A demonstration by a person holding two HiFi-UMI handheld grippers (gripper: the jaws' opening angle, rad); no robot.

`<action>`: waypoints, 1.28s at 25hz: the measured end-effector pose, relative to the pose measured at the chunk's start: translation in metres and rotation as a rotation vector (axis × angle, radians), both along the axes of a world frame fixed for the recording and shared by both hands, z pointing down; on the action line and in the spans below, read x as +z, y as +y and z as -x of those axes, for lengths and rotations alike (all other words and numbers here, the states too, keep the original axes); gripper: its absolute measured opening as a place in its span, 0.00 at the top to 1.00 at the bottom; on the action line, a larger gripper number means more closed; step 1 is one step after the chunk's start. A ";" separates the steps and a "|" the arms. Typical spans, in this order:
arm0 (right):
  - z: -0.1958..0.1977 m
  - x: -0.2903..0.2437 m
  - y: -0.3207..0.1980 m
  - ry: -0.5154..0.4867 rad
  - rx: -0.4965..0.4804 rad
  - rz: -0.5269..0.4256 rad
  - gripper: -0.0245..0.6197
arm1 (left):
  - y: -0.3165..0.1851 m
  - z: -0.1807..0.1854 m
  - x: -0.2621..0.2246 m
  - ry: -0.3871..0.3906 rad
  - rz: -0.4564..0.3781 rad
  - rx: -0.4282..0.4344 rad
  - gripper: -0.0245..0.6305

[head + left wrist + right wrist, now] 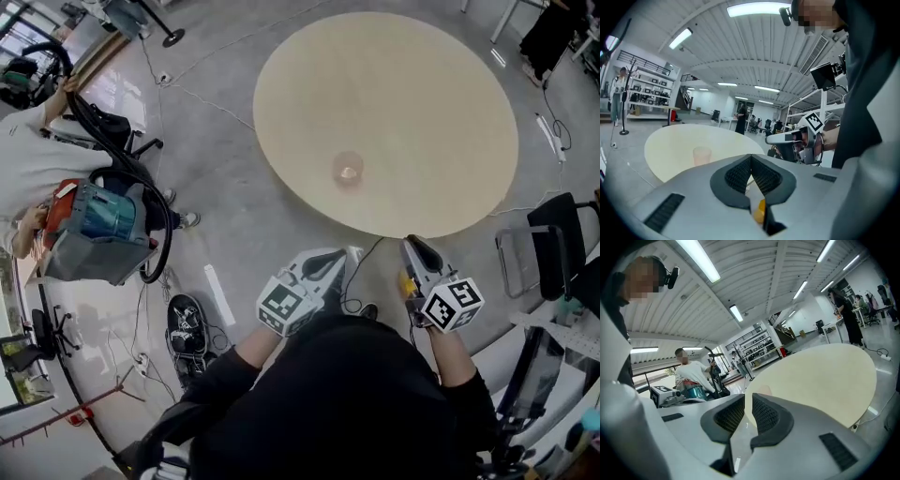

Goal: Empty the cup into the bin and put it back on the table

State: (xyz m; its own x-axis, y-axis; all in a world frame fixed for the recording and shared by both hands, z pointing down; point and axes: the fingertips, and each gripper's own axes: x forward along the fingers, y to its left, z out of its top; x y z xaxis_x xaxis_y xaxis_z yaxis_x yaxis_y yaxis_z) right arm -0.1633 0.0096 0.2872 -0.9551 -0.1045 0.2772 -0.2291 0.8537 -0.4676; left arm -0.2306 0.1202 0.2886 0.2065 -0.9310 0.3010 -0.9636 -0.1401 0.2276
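- Bright, even light from ceiling strip lights (759, 8); only faint shadows on the surface (422, 112).
- Gripper views bulge fisheye-style, corners black.
- Head view sharp, edges curved.

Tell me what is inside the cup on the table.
Looking down into the translucent cup on the round table, a small pale patch shows at its bottom. It is too small to tell whether that is contents or the base. Nothing covers the opening.
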 end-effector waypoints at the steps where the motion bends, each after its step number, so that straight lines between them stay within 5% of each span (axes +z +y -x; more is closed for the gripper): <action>1: -0.007 -0.002 0.004 -0.003 -0.011 -0.011 0.87 | 0.005 -0.009 -0.004 -0.007 -0.004 -0.016 0.93; 14: -0.093 -0.003 0.052 0.003 -0.068 -0.061 0.88 | 0.085 -0.089 -0.020 -0.008 0.003 -0.227 0.92; 24: -0.076 -0.050 0.057 -0.018 -0.037 -0.151 0.88 | 0.127 -0.069 -0.030 0.071 -0.015 -0.296 0.92; 32: -0.017 -0.070 0.111 -0.054 -0.021 -0.149 0.88 | 0.179 -0.009 -0.044 0.094 -0.059 -0.309 0.92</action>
State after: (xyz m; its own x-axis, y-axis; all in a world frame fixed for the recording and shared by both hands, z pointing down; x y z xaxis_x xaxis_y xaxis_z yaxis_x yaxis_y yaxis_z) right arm -0.1468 0.1202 0.2170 -0.9707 -0.1203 0.2081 -0.1882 0.9189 -0.3468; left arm -0.2219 0.2990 0.2444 -0.0648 -0.9691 0.2381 -0.9378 0.1406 0.3174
